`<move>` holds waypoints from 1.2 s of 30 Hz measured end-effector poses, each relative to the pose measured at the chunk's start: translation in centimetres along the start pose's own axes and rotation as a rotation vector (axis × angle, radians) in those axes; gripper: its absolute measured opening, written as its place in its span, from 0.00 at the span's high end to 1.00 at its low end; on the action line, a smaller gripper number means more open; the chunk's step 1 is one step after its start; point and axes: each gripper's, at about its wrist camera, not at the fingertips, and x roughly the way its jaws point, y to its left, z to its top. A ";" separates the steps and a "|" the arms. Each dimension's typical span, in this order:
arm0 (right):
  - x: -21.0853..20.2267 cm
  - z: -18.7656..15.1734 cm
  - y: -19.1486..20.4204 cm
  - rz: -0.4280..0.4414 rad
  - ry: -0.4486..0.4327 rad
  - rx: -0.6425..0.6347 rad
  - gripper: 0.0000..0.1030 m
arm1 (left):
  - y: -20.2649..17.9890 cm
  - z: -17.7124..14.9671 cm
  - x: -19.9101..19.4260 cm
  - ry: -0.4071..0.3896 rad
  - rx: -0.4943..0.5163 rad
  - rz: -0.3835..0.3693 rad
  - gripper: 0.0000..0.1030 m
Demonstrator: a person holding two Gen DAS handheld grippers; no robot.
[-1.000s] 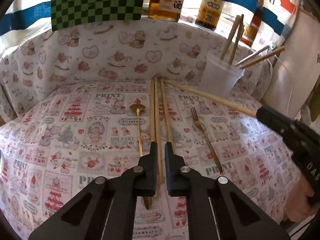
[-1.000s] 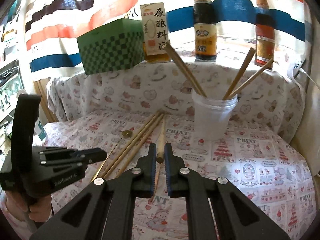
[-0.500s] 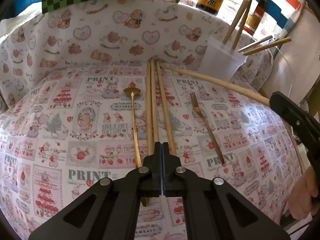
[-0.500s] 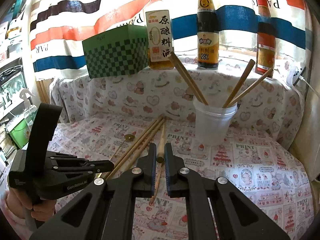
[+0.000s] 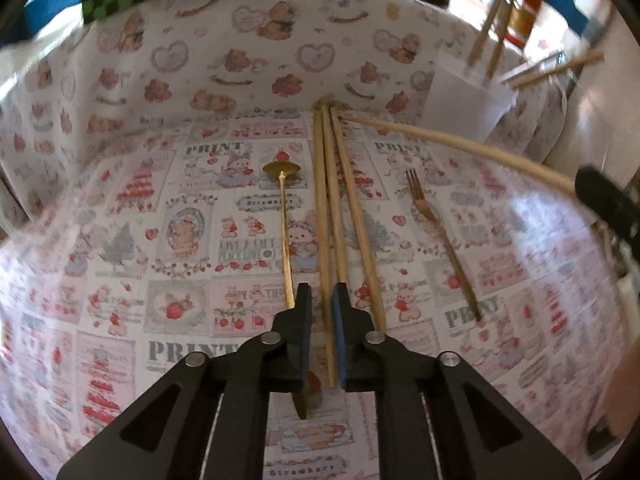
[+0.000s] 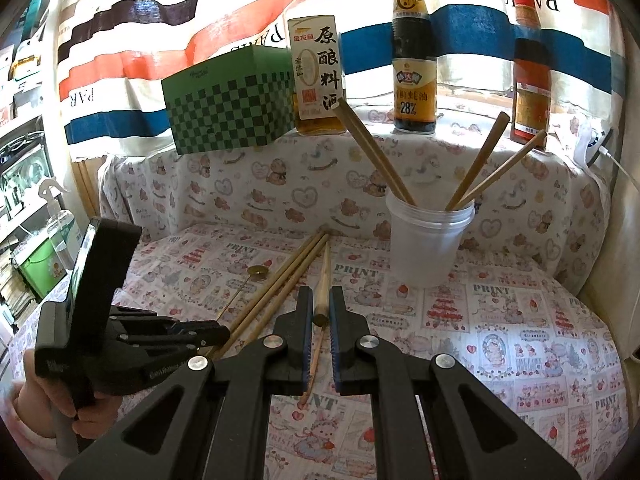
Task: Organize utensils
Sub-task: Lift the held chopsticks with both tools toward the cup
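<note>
Patterned tablecloth (image 6: 520,320) covers the work surface. Plastic cup (image 6: 428,240), at 1 o'clock in the right wrist view, stands upright holding four chopsticks. Left gripper (image 5: 321,300): jaws slightly parted, straddling one of three loose chopsticks (image 5: 326,208) at 12 o'clock. Right gripper (image 6: 320,304): clamped on a pale chopstick (image 6: 323,280). Gold spoon (image 5: 285,220) lies at 11 o'clock, fork (image 5: 440,236) at 2 o'clock.

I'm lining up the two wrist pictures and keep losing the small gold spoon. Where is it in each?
Left wrist: the small gold long-handled spoon lies centre frame, bowl far, just left of the bundle of wooden chopsticks.
Right wrist: the spoon lies left of centre, bowl beside the same chopsticks.
Shared landmark: the translucent white plastic cup holding upright chopsticks.
</note>
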 end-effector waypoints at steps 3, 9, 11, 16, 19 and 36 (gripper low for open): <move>0.1 0.0 0.0 -0.003 0.004 0.003 0.91 | -1.3 -0.2 -0.2 -0.012 0.066 0.066 0.88; 0.4 0.0 -0.1 -0.010 0.012 0.004 0.91 | -1.3 -0.3 -0.3 -0.007 0.069 0.061 0.95; 0.5 -0.1 -0.1 -0.012 0.014 0.006 0.91 | -0.8 -0.3 -0.4 0.001 0.045 0.036 0.96; 0.3 0.0 -0.5 -0.017 0.004 0.021 0.91 | -0.5 -0.4 -2.6 -0.111 0.020 0.043 0.96; -0.1 0.1 -0.8 -0.018 -0.018 0.033 0.91 | -0.3 -0.5 -5.6 -0.242 -0.001 0.020 0.96; -3.3 0.7 -1.2 -0.002 -0.168 0.052 0.92 | 1.6 -2.1 -13.8 -0.686 -0.116 -0.032 0.96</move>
